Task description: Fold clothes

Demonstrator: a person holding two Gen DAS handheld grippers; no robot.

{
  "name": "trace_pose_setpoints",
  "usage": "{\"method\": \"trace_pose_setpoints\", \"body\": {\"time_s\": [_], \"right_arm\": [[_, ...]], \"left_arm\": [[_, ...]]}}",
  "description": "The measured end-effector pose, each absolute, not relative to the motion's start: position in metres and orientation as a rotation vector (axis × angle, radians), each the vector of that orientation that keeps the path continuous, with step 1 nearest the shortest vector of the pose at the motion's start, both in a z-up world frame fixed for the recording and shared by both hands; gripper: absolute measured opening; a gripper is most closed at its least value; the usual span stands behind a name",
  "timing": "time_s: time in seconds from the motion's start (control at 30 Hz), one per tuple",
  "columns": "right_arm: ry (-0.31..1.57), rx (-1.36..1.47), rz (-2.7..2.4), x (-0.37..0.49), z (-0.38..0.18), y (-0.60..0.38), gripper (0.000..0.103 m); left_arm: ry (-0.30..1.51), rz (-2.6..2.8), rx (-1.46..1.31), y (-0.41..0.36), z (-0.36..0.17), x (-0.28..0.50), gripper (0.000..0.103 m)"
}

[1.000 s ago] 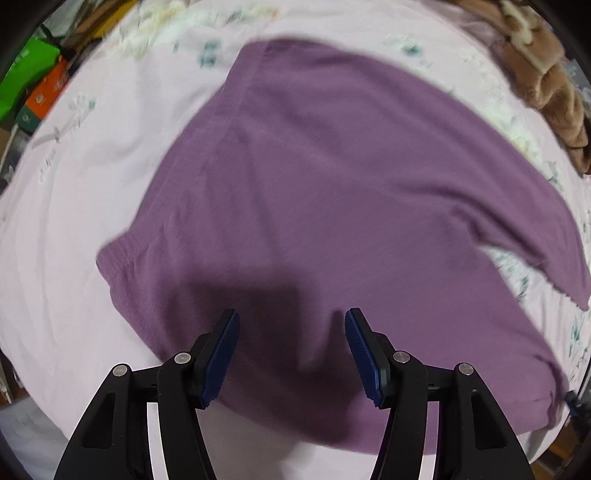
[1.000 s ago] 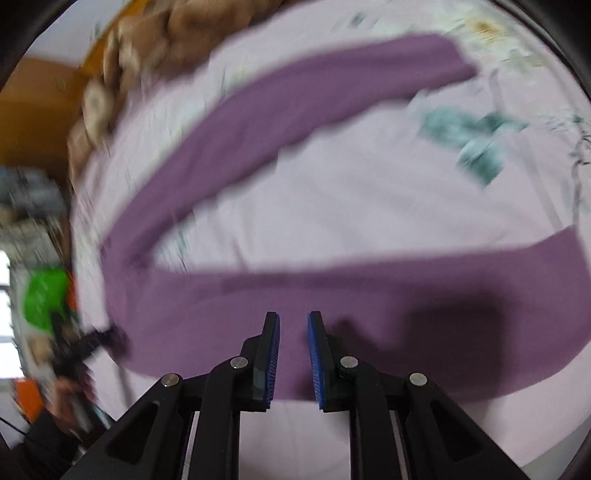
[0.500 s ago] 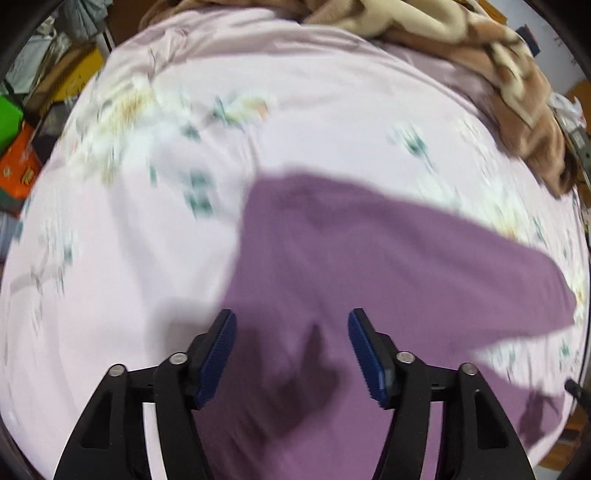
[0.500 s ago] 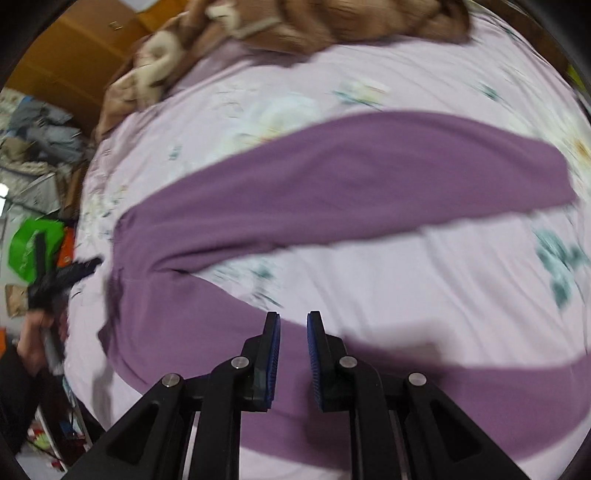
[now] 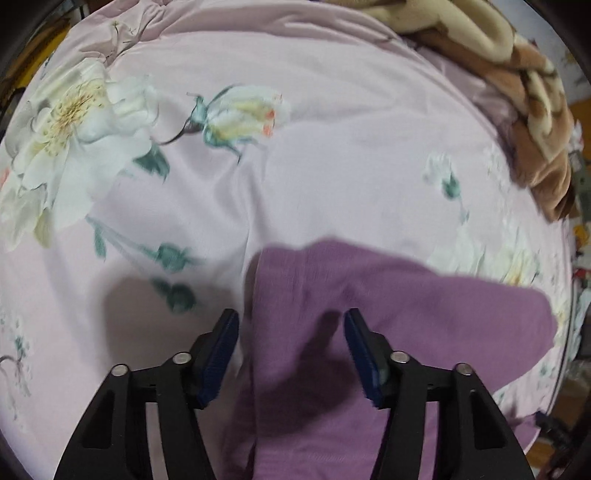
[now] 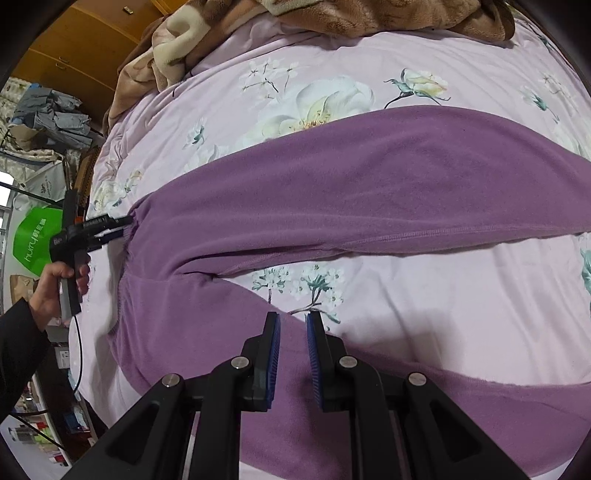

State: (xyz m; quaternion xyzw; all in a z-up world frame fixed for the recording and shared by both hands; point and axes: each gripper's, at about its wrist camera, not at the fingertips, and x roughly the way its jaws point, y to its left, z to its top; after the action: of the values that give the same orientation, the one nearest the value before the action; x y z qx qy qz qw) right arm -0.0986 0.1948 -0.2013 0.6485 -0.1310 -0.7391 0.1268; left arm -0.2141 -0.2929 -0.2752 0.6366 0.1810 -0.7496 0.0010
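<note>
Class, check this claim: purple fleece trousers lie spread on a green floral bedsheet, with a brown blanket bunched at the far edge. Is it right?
Not quite. The bedsheet is pale pink, not green, as the right wrist view shows. The rest stands: the purple fleece trousers lie spread on it, and a brown blanket is bunched at the far edge.

Both wrist views look steeply down, sharing purple trousers (image 6: 332,192)

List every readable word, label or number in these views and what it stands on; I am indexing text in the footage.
"hury", white letters running sideways on the green bag; the characters after it are too blurred to read.
White print on the left hand-held gripper, along its black body: too small to read.
Boxes at the lower left edge: labels too small to read.
Left wrist view: no text.
</note>
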Motion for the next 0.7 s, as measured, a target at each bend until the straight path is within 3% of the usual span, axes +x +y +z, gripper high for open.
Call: {"method": "trace_pose_setpoints", "body": {"time_s": [0.1, 0.2, 0.3, 0.6, 0.7], "right_arm": [[-0.377, 1.887, -2.164, -0.106, -0.203, 0.195, 0.017], [-0.368, 1.884, -2.183, -0.114, -0.203, 0.197, 0.017], [-0.372, 1.876, -2.215, -0.121, -0.200, 0.201, 0.017], [-0.434, 1.870, -2.316, -0.132, -0.184, 0.240, 0.017], [-0.460, 1.872, -2.347, -0.129, -0.177, 0.251, 0.017]], "left_arm": [[0.626, -2.372, 1.973, -0.297, -0.275, -0.226, 0.057], [0.511, -2.333, 2.049, -0.288, -0.287, -0.236, 0.057], [0.363, -2.285, 2.126, -0.276, -0.299, -0.244, 0.035], [0.248, -2.371, 1.942, -0.258, -0.256, -0.221, 0.035], [0.269, -2.411, 1.902, -0.240, -0.233, -0.202, 0.041]]}}
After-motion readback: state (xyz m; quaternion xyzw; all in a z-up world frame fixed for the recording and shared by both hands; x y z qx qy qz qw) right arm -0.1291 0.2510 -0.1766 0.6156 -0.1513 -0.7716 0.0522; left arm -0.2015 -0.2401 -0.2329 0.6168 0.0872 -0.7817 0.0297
